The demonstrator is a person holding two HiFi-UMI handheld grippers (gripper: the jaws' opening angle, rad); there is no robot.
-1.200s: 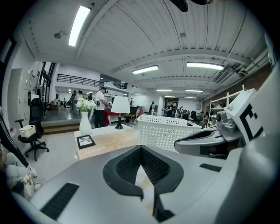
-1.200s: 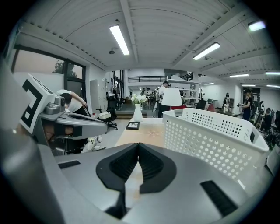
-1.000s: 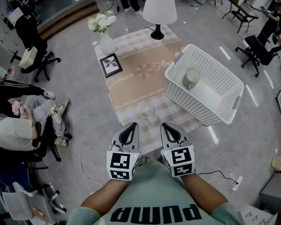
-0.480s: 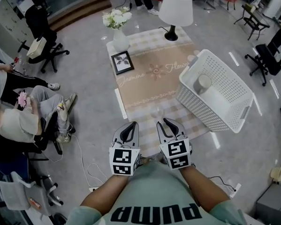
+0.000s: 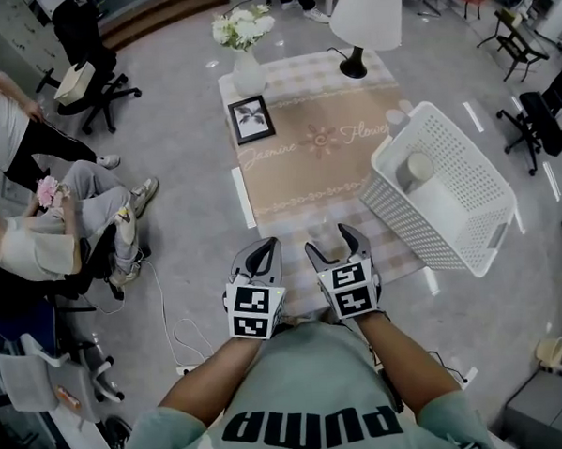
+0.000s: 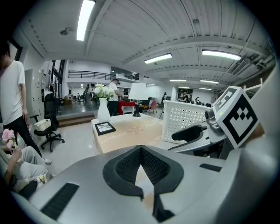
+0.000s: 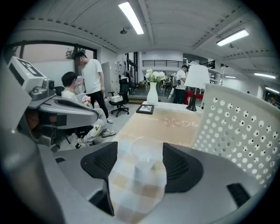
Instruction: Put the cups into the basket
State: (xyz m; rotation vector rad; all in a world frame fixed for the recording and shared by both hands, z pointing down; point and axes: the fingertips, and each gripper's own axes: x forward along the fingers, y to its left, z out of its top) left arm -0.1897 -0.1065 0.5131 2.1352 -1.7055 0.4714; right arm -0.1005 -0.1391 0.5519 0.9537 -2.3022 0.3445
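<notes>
A clear glass cup [image 7: 142, 162] stands on the checked table cloth [image 5: 306, 171] at the table's near edge. My right gripper [image 5: 329, 239] is around it: the jaws are opening, the cup stands between them, and there is a gap on each side. To the right, a white perforated basket [image 5: 468, 209] rests tilted on the table with a pale cup [image 5: 415, 170] inside. My left gripper [image 5: 265, 248] hovers beside the right one at the table's near edge, shut and holding nothing.
A vase of white flowers [image 5: 247, 70], a photo frame [image 5: 251, 117] and a white lamp [image 5: 365, 15] stand at the table's far end. People [image 5: 38, 250] sit and stand on the left by office chairs [image 5: 90, 74]. A cable [image 5: 168, 319] lies on the floor.
Both grippers have come closer to the table's near edge. The right jaws, shut before, now stand apart around the clear cup. The left gripper has stayed shut.
</notes>
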